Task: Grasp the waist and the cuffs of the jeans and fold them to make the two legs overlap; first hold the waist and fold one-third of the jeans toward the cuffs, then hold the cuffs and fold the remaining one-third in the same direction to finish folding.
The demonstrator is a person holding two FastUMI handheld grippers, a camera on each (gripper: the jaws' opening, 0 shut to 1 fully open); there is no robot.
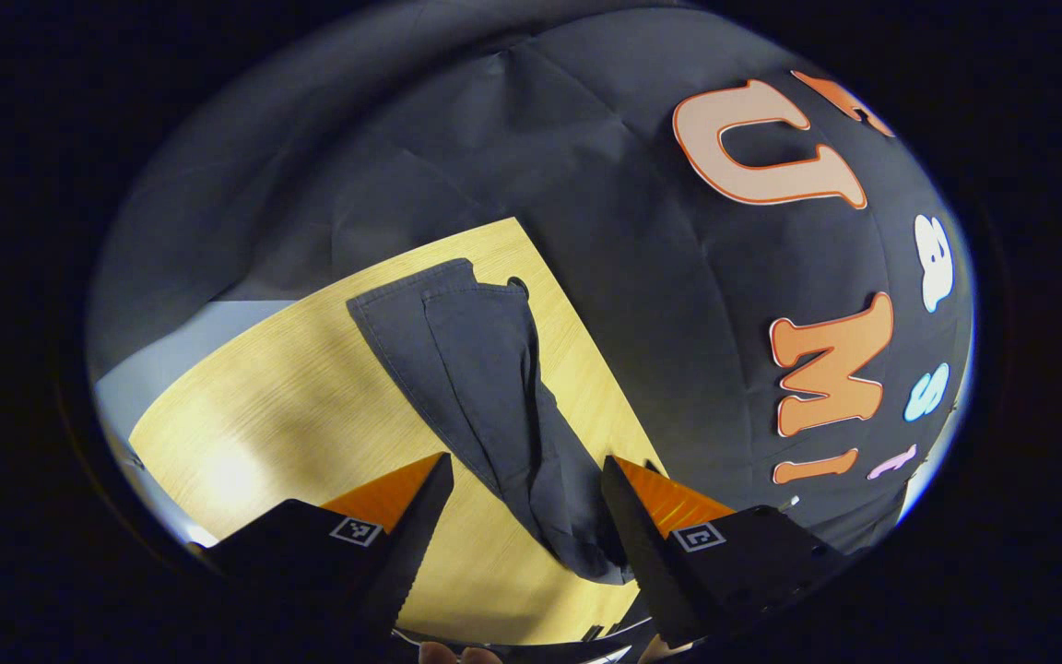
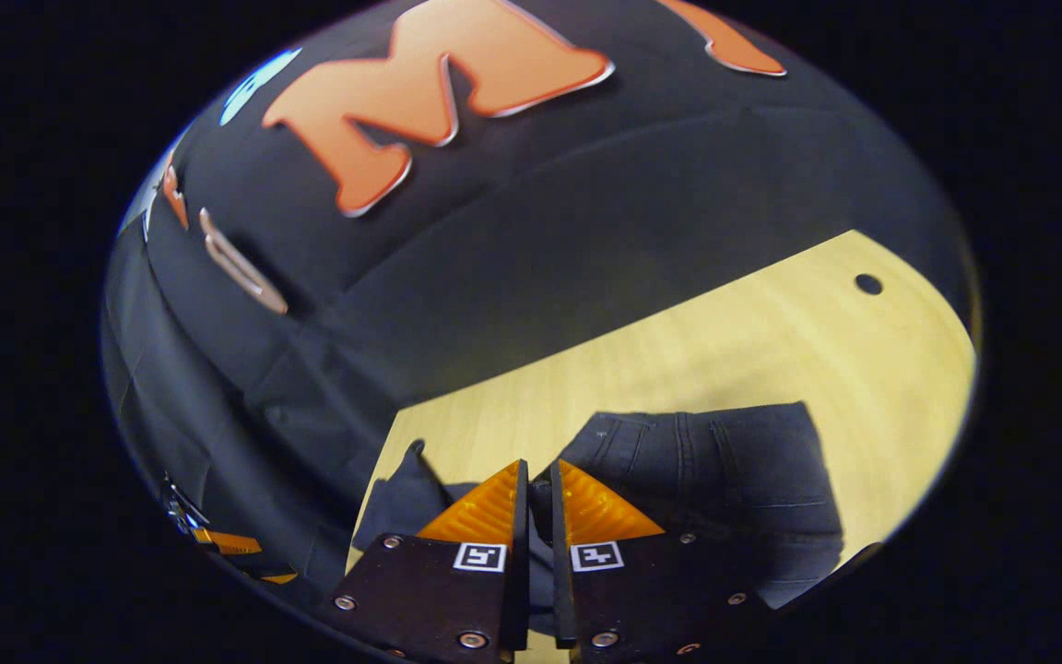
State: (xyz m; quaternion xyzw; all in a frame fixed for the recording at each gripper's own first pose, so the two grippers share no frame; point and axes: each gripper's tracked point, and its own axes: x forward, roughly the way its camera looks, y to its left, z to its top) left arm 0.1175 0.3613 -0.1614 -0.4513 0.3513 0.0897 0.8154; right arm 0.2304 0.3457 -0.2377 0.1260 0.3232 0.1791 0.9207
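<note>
Dim booth, glare on table, fisheye-warped edges

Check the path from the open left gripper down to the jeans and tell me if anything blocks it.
Nothing visible blocks it. In the left gripper view the left gripper is open with the jeans lying directly ahead between its fingers on the wooden table, and only bare tabletop lies around the cloth.

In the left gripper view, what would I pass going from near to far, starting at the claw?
The open left claw → the near end of the dark jeans between its fingers → the jeans' far end → the wooden table's far edge → the booth's black cloth wall.
</note>
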